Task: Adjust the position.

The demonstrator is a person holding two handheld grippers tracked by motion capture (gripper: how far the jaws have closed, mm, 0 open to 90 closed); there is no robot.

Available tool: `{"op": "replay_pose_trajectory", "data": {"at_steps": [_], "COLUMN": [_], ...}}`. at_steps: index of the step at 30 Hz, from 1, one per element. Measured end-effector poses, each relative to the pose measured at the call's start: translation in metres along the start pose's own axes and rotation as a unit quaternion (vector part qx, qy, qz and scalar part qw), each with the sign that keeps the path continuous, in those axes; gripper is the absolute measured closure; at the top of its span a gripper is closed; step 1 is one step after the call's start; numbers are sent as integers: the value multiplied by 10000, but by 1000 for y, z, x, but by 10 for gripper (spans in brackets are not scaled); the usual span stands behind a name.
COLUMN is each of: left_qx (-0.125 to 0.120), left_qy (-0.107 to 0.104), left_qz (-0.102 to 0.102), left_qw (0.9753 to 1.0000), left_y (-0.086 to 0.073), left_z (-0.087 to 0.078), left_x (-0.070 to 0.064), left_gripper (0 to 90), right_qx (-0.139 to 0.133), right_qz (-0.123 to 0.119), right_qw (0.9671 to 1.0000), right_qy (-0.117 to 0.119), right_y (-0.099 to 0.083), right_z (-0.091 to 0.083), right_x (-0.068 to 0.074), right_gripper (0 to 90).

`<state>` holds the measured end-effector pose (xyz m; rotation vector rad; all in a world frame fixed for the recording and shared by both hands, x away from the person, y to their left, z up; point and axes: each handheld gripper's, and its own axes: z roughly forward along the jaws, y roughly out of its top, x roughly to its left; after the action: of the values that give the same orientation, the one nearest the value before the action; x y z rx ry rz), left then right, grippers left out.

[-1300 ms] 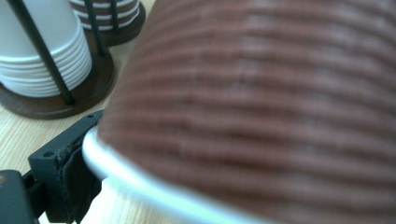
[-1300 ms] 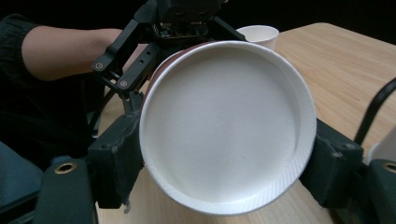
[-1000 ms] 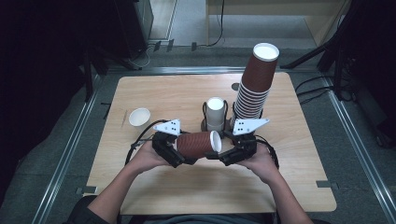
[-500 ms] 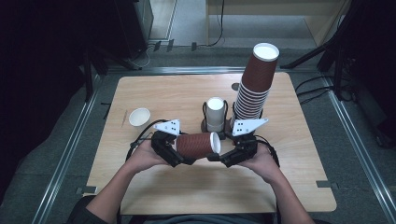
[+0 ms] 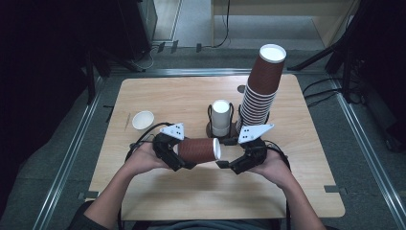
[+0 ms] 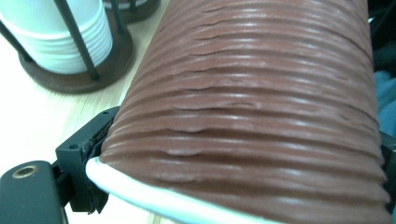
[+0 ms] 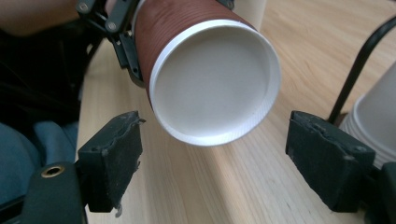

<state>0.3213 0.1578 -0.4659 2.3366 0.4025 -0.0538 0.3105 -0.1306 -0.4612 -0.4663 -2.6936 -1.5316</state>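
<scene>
A brown ribbed paper cup (image 5: 198, 149) lies level above the table (image 5: 297, 191), near its front middle. My left gripper (image 5: 181, 154) is shut on the cup close to its white rolled rim (image 6: 154, 193). The cup's white recessed end (image 7: 212, 81) points at my right gripper (image 5: 226, 162). That gripper (image 7: 215, 149) is open, one pad (image 7: 112, 156) on each side just short of the cup's end, touching nothing. In the right gripper view, the left gripper (image 7: 116, 32) shows behind the cup.
A tall leaning stack of brown cups (image 5: 261, 91) stands in a holder at the back right. A shorter stack of white cups (image 5: 221, 117) sits in a wire holder beside it, close behind both grippers. A small white bowl (image 5: 143, 120) lies at the left.
</scene>
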Motion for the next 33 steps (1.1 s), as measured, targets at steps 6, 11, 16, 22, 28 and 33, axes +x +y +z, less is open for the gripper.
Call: {"op": "replay_pose_trajectory", "data": {"at_steps": [6, 11, 16, 22, 28, 33], "left_qx": [375, 612, 777, 969, 1093, 1182], "left_qy": [67, 105, 102, 49, 1, -24], "left_qz": [53, 34, 65, 135, 185, 257], "left_qw": [9993, 9981, 9969, 9952, 9938, 9927], "left_y": [0, 1, 3, 4, 7, 8], "left_z": [6, 11, 18, 27, 34, 38], "left_x": [1, 2, 0, -2, -6, -8], "left_gripper": [76, 76, 76, 75, 74, 73], "right_qx": [151, 232, 357, 442, 657, 865], "right_qz": [-73, -117, -200, -283, -431, -567], "right_qw": [9998, 9996, 9991, 9986, 9969, 9946], "right_qy": [-66, -69, -84, -43, 62, 127], "right_y": [-2, -2, -1, 0, 1, 2], "right_z": [2, 4, 10, 17, 26, 37], "right_x": [1, 1, 2, 3, 6, 9], "right_gripper": [188, 185, 185, 185, 185, 185]}}
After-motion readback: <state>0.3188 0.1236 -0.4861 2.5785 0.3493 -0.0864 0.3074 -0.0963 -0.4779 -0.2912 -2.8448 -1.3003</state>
